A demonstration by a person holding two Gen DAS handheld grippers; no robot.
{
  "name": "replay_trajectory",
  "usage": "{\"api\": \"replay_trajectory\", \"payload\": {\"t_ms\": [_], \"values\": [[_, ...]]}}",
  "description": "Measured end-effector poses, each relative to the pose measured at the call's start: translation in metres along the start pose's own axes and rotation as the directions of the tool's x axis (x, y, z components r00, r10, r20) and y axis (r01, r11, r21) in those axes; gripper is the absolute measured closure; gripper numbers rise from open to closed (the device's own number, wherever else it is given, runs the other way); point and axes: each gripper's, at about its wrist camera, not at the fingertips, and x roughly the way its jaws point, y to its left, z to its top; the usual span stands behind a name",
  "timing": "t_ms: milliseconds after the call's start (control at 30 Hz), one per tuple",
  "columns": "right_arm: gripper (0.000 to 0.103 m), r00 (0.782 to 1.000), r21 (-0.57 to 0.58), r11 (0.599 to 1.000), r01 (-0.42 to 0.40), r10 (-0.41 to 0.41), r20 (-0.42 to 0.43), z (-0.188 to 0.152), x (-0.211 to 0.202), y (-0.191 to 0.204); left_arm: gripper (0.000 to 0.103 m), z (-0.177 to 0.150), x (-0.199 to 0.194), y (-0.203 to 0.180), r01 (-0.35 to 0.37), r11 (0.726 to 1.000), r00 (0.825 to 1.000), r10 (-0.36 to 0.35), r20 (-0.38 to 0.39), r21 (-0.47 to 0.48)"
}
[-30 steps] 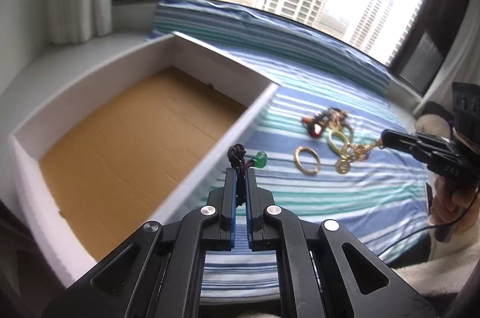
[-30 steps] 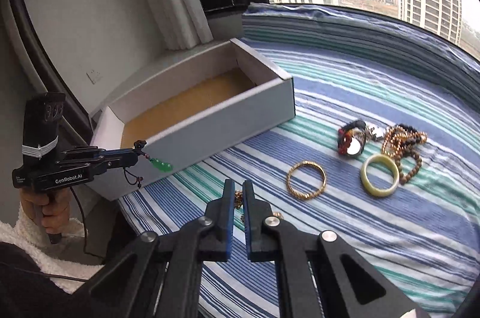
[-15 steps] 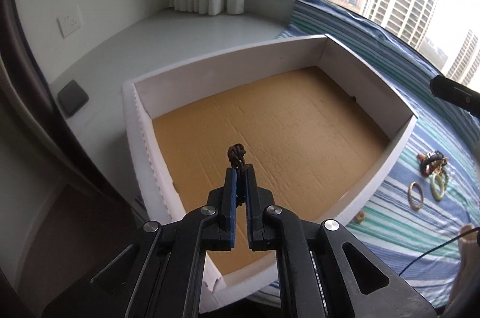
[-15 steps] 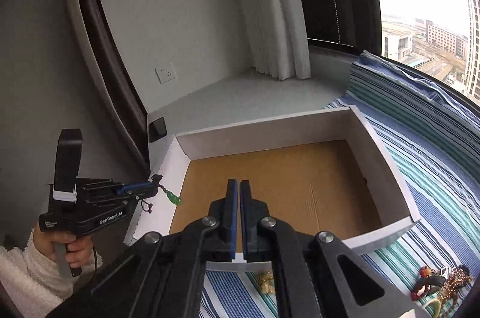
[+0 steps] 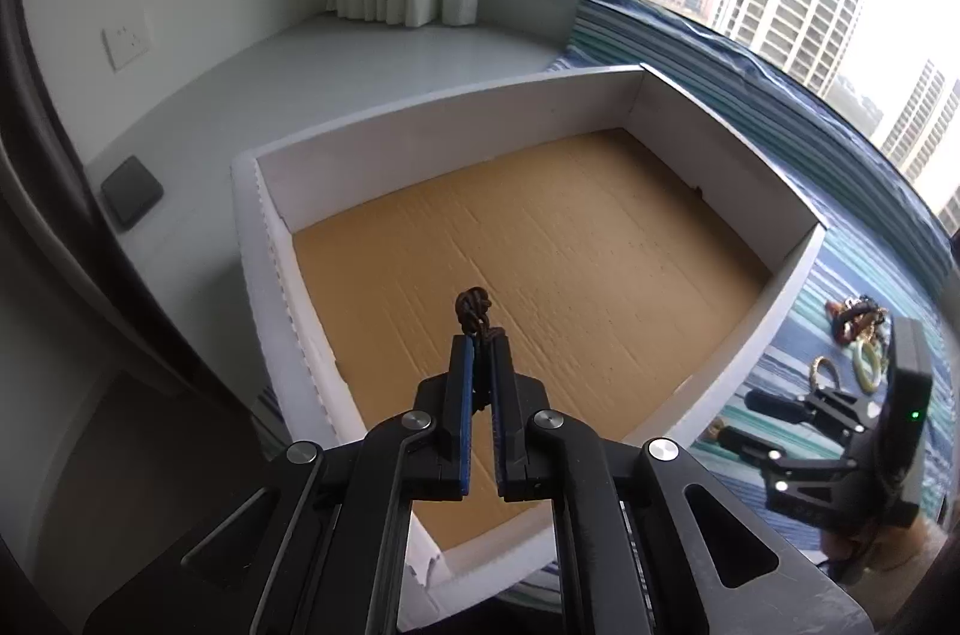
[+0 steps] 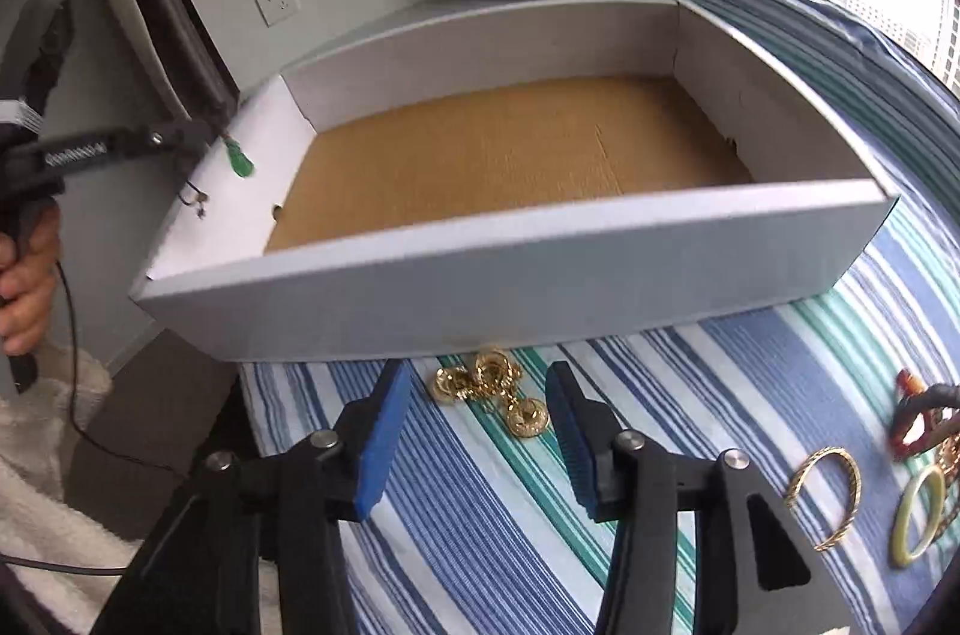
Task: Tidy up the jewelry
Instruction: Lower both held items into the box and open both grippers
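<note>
The left gripper (image 5: 478, 335) is pinching a dark knotted cord (image 5: 473, 304) between its nearly closed blue fingers, holding it above the brown floor of a shallow white box (image 5: 420, 137), close to the box's near left corner. From the right wrist view, a small green pendant (image 6: 239, 160) is dangling from that cord just over the box's left end wall.

The right gripper (image 6: 477, 407) is spreading its fingers wide and gripping nothing. A gold coin chain (image 6: 489, 386) is lying on the striped cloth (image 6: 480, 527) between the two open fingertips, just beside the box's near outer wall.

Toward the cloth's right edge, a gold bangle (image 6: 831, 494) and a pale green bangle (image 6: 918, 518) are lying side by side, with a dark red bracelet (image 6: 915, 416) just behind them.
</note>
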Motion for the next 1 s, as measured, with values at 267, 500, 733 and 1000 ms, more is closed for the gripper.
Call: {"api": "replay_trajectory", "payload": {"t_ms": [267,500,733,1000], "values": [[0.069,0.999,-0.036,0.999,0.005,-0.007,-0.045,-0.007,0.047,0.003,0.1,-0.005,0.005,0.012,-0.016,1.0,1.0,0.016,-0.023,-0.021],[0.081,0.998,0.012,1.0,0.003,-0.002,-0.068,-0.022,0.009,-0.007,0.1,-0.008,0.003,0.005,0.006,1.0,1.0,-0.006,-0.022,0.001],[0.082,0.998,0.027,0.999,-0.037,0.035,0.047,-0.004,-0.073,-0.007,0.1,-0.007,-0.002,0.003,0.003,1.0,1.0,-0.003,-0.012,0.011],[0.084,0.971,-0.051,0.995,-0.081,0.091,0.221,0.07,-0.134,0.022,0.1,-0.002,-0.01,0.007,-0.004,1.0,1.0,0.004,0.009,0.009]]}}
